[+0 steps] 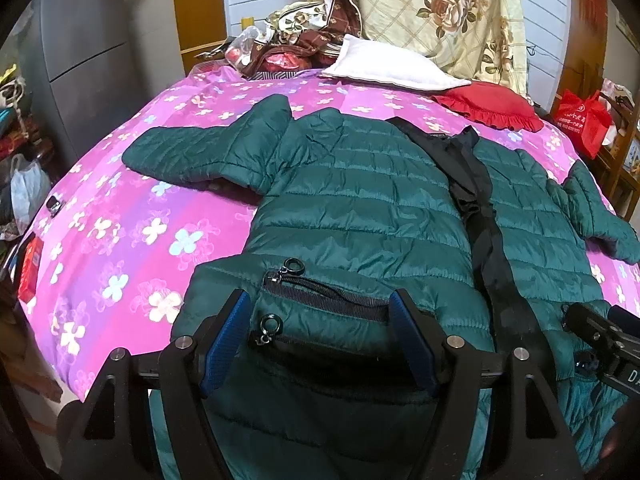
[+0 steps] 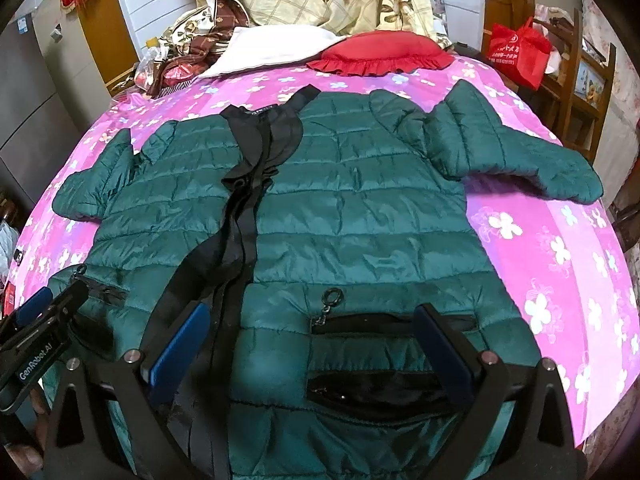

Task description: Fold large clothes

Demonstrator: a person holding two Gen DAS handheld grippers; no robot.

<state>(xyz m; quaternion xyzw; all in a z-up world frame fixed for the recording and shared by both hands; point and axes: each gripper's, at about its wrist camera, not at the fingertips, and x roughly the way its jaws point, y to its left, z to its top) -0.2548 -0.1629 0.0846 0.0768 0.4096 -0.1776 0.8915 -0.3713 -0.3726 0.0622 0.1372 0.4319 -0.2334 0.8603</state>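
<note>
A dark green quilted puffer jacket [image 1: 360, 200] lies front up on the bed, sleeves spread to both sides, with a black zipper placket [image 1: 476, 200] down its middle. My left gripper [image 1: 320, 308] stands open over the hem on the left, a zipped pocket [image 1: 320, 296] lying between its blue pads. In the right wrist view the jacket [image 2: 360, 208] fills the bed. My right gripper [image 2: 314, 320] is open over the other pocket [image 2: 392, 320] near the hem. Each gripper shows at the other view's edge: the right gripper [image 1: 592, 332] and the left gripper [image 2: 52, 308].
The bed has a pink flowered sheet [image 1: 120, 240]. A white pillow [image 1: 384, 68], a red frilled cushion [image 1: 492, 108] and a floral quilt [image 1: 440, 8] sit at the head. A red bag [image 2: 520, 52] stands on a wooden shelf to the right; a grey cabinet [image 1: 80, 40] is on the left.
</note>
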